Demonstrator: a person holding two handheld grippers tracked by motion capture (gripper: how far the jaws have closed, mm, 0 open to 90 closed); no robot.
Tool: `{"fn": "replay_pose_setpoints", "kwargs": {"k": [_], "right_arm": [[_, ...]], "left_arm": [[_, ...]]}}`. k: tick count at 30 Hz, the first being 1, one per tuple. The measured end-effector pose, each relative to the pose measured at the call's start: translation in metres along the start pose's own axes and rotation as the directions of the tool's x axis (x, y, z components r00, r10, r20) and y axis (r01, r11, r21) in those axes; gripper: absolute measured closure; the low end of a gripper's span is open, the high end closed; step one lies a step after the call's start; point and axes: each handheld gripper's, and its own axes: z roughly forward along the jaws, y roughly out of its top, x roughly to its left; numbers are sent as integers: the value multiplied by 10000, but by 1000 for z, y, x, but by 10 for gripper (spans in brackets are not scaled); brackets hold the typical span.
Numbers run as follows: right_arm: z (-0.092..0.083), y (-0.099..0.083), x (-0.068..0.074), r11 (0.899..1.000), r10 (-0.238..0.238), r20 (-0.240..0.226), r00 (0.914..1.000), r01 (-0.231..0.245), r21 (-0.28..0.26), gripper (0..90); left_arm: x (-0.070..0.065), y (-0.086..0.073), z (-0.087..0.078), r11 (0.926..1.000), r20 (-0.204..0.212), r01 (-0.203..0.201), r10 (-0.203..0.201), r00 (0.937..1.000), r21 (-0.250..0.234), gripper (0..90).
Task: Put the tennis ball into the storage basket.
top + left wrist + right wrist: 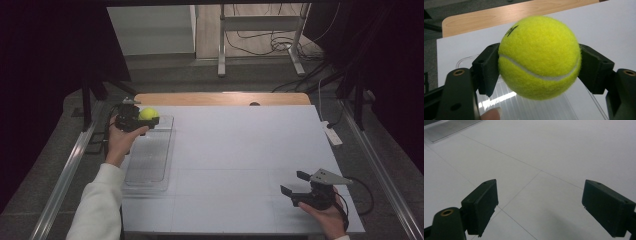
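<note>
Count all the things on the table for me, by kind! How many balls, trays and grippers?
Yellow tennis ball: 1, squeezed in the left gripper
Clear plastic tray: 1
Grippers: 2, counting the open right gripper
Total: 4

ball [539,57]: yellow-green tennis ball, fuzzy felt, one white curved seam across its front, a dark printed mark near its top
state: clamped at both sides between two black jaws, lifted clear of the surface
place: over the far end of the clear tray [150,160], at the table's left side
tray: clear ribbed plastic, long, lying flat on the white tabletop
</note>
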Motion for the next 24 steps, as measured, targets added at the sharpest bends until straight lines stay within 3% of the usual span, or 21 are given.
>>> {"fn": "replay_pose_setpoints", "kwargs": {"k": [24], "right_arm": [[0, 0, -1, 10000, -1, 53, 10000, 1, -7, 134]], "left_arm": [[18, 0, 11, 9985, -780, 240, -202, 9967, 484, 265]]}}
